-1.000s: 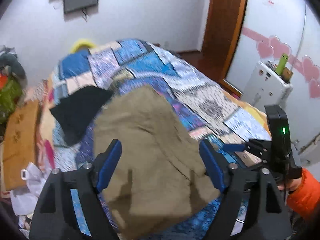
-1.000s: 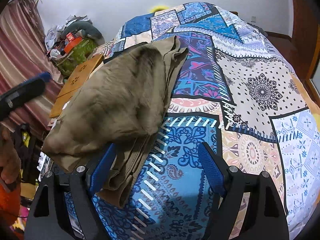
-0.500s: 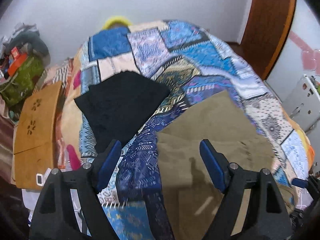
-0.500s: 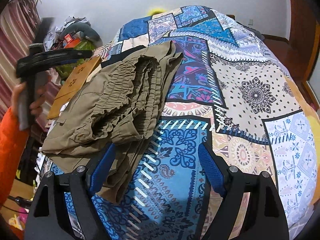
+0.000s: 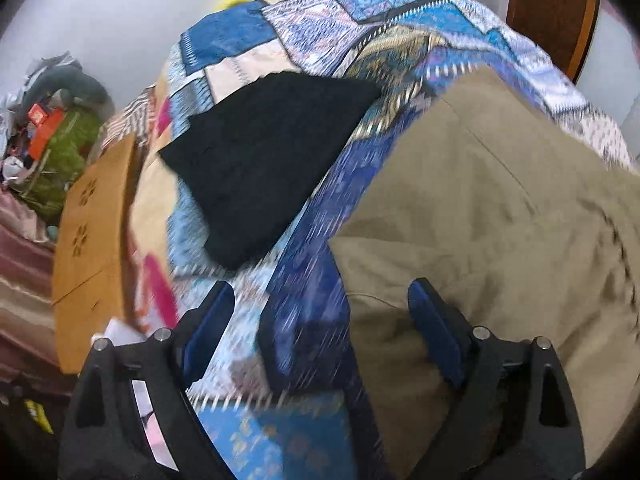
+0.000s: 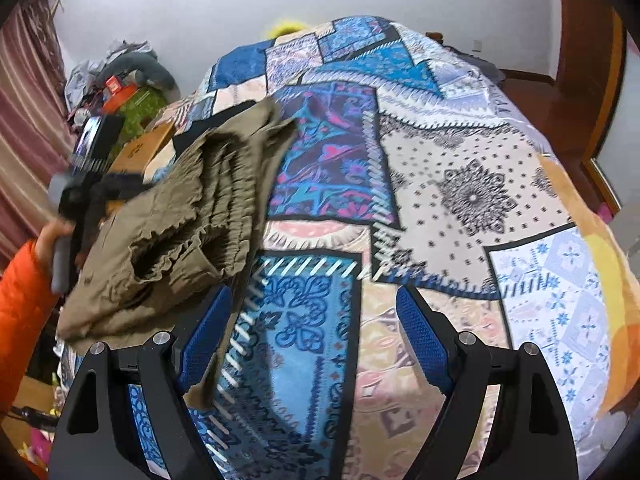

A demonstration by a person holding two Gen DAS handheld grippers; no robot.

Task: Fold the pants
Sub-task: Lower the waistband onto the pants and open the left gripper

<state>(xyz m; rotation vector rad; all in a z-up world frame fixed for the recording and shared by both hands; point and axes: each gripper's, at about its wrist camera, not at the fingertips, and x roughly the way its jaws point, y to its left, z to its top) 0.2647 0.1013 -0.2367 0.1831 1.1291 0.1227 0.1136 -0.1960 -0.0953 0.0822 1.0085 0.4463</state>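
Left wrist view is pretty smeared, but you can see the left gripper [image 5: 316,320] with its blue pads spread wide and nothing pinched between them; its jaws have just been opening further. The khaki pants [image 5: 492,232] fill the right half of that frame, lying on the patchwork bedspread [image 5: 304,24], and the right-hand pad sits over their edge while the left-hand pad is over bare quilt. A folded black garment [image 5: 264,160] lies on the bed up and left of center, near the pants but not touching them as far as I can tell. Over at the left edge there's a brown cardboard box [image 5: 92,236].

Right wrist view: the right gripper [image 6: 316,336] is also wide apart, empty, hanging over the blue patterned patch. The pants [image 6: 180,224] show up bunched in the left-middle of the frame, gathered waistband facing the camera. A hand [image 6: 52,236] in an orange sleeve [image 6: 20,320] at the left edge holds the other gripper's handle.
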